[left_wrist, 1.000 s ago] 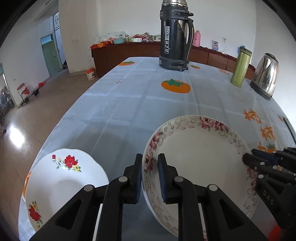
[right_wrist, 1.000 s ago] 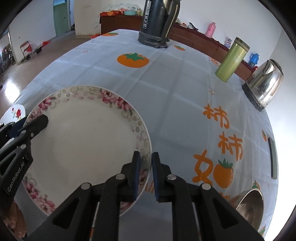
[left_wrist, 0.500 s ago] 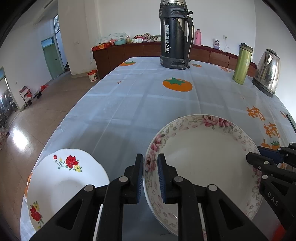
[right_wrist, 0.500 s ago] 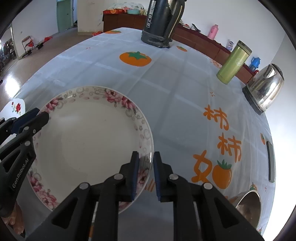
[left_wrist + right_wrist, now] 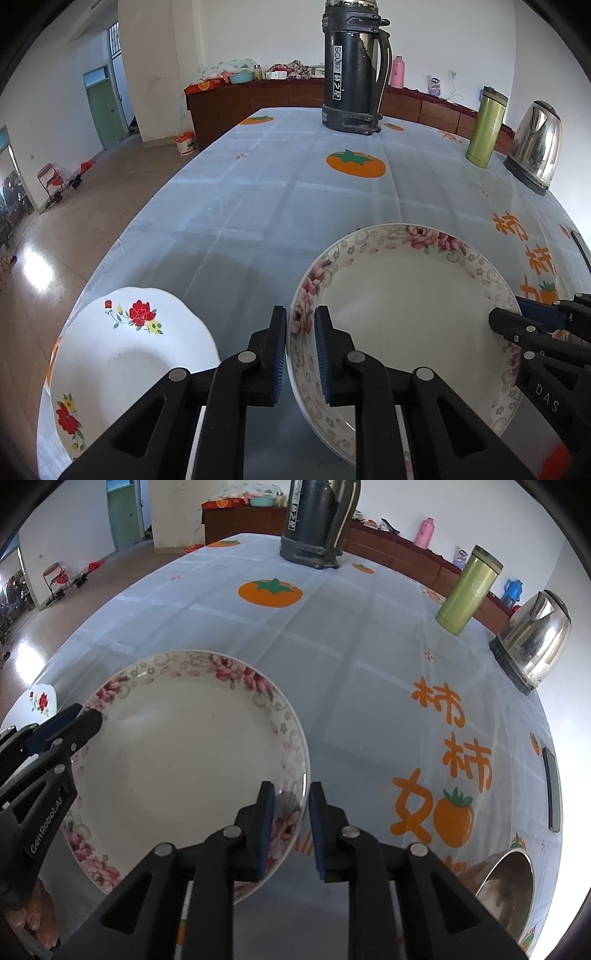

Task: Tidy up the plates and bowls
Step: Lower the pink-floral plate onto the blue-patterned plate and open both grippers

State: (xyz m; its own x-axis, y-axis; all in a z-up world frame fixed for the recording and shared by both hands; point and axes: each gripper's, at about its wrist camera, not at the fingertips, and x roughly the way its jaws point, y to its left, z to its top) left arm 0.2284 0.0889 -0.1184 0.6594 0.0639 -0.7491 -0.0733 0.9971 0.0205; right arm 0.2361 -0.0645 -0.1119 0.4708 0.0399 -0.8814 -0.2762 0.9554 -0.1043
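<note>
Low in the middle of both views sits the pink-flower plate (image 5: 406, 314), flat on the counter (image 5: 277, 206) with its blue persimmon cloth. My left gripper (image 5: 300, 354) has its fingers pinching the plate's left rim. My right gripper (image 5: 291, 823) sits over the plate's right rim, and its fingers have just been opening; the rim is between them, but I see a gap beside the outer finger, so I think that side is letting go.

At the lower left of the left view lies the red-flower plate (image 5: 129, 362), just beside the first one but not under it. At the lower right of the right view a steel bowl (image 5: 506, 886) peeks in, well apart from both plates.

I think the job has barely begun. Nothing is stacked yet. The two plates still need to go together, and the bowl needs its own spot.
</note>
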